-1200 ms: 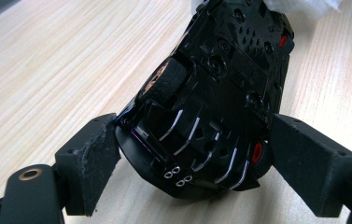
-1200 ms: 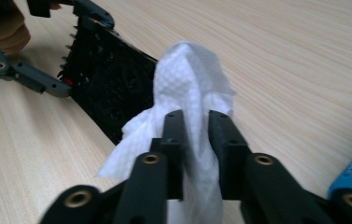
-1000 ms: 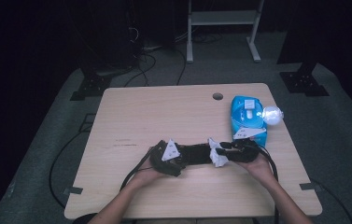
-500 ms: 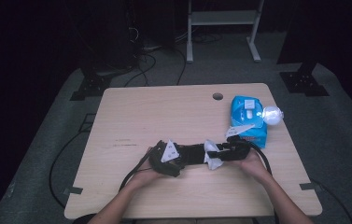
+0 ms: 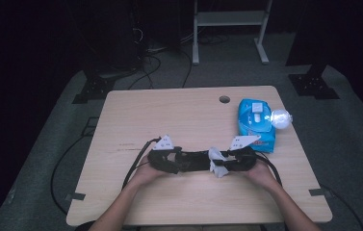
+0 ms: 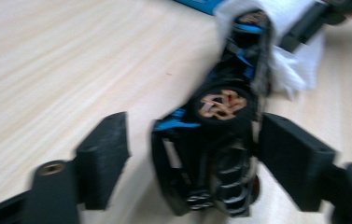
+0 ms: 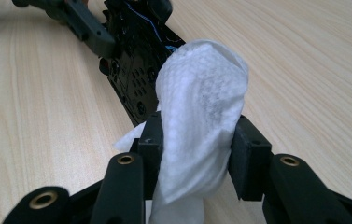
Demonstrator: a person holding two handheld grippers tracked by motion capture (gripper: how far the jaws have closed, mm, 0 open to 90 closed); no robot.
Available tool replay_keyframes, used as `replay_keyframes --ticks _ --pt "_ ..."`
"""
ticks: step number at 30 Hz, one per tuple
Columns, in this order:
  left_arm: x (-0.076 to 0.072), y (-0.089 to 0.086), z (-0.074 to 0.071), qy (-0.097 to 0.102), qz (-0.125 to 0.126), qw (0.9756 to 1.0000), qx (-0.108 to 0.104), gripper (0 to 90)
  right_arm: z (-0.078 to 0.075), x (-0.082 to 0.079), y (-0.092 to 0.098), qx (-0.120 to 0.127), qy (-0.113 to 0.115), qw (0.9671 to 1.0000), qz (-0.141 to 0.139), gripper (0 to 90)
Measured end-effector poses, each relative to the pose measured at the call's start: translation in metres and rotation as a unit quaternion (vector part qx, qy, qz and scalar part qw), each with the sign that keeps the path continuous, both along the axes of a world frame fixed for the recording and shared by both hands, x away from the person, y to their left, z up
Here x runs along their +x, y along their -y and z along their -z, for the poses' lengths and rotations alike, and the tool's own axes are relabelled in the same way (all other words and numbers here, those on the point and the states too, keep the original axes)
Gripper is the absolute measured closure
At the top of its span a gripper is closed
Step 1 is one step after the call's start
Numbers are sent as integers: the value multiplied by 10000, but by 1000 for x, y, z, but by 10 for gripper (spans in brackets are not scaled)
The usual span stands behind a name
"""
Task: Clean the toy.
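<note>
Low at the centre of the high view, a black toy car [image 5: 193, 160] is lying between both tools on the counter [image 5: 179, 110]. The left tool [image 6: 190, 154] has just been closing around it, one jaw not yet touching. The right tool [image 7: 194, 154] is clenching a white wipe [image 7: 199, 116]. The blue wipe pack [image 5: 255, 122], at right, is showing no legible writing.

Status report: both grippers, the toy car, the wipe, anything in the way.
Left gripper just closing around black toy car, one pad touching. Right gripper shut on white wipe against the car. Blue wipe pack off to the side.
</note>
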State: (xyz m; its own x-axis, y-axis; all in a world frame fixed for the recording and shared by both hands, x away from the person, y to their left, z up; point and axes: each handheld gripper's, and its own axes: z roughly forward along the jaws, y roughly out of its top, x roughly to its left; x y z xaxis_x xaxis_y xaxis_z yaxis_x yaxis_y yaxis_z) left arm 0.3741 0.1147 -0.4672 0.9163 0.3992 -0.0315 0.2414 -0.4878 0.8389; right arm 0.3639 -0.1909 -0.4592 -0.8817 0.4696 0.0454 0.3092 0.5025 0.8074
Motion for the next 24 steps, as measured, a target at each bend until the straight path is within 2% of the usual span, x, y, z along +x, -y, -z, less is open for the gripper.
replay_keyframes --ticks 3,8,11,13,15,17,19,21,22,24 --pt "-3 1 -3 268 25 9996 92 459 -2 1 2 -14 93 9998 174 609" --pt "-6 3 -3 479 27 9986 202 524 -6 4 5 -15 168 9987 491 610" --pt "-7 3 -3 434 -3 9990 147 551 -7 5 6 40 124 9980 612 567" --pt "-9 2 -3 318 -12 9994 99 567 -11 4 8 120 84 9974 701 531" --pt "-9 3 -4 308 -37 9995 96 569 -16 0 9 203 169 9969 745 531" --pt "-9 3 -4 274 -31 9996 75 571 -23 -4 9 244 314 9961 791 554" --pt "-9 3 -3 273 -32 9996 61 571 -29 -6 7 295 374 9960 757 673" --pt "-9 3 -3 298 -35 9995 48 571 -30 -7 1 118 426 9963 733 735" --pt "-9 4 -3 321 -28 9995 68 571 -29 -6 -2 -87 367 9969 694 732" --pt "-10 4 -3 342 -12 9994 106 570 -24 -4 -3 -153 203 9974 672 617"
